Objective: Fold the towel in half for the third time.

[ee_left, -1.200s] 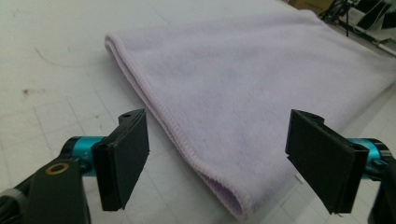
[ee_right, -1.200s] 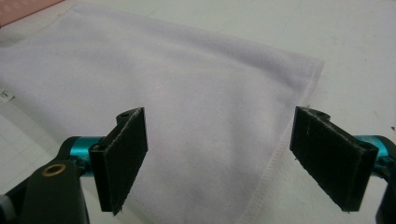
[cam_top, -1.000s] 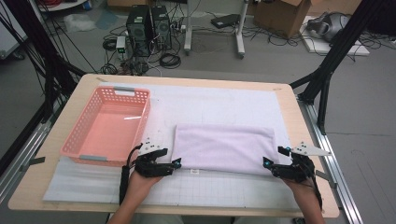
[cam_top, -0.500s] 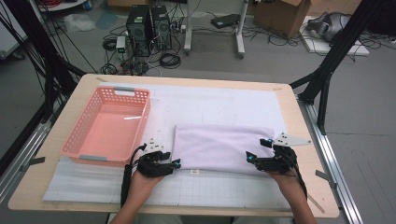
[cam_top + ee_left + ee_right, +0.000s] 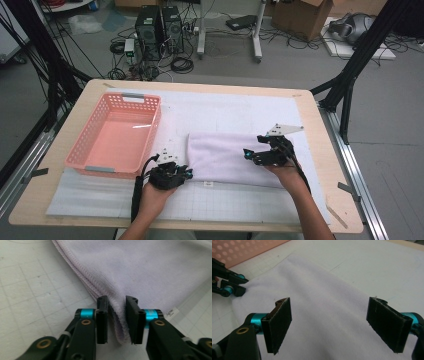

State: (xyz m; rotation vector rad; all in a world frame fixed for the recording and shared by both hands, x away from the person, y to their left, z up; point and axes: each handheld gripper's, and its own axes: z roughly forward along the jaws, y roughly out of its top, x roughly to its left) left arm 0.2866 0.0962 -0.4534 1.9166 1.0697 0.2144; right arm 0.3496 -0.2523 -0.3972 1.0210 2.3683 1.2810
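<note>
A folded pale lilac towel lies on the white gridded mat near the table's front. My left gripper sits at the towel's near left corner. In the left gripper view its jaws have just been closing, and the pads now pinch the bunched hem of the towel. My right gripper hovers over the right part of the towel, open, with nothing between its pads. In the right gripper view the towel spreads below, and the left gripper shows at the far left.
A pink plastic basket with nothing in it stands at the left of the mat, close behind my left hand; its rim also shows in the right gripper view. Bare wooden table edge runs along the right and front.
My right gripper has slid left from the towel's right edge to above its right part. My left gripper stayed in place and its jaws have drawn together on the corner.
</note>
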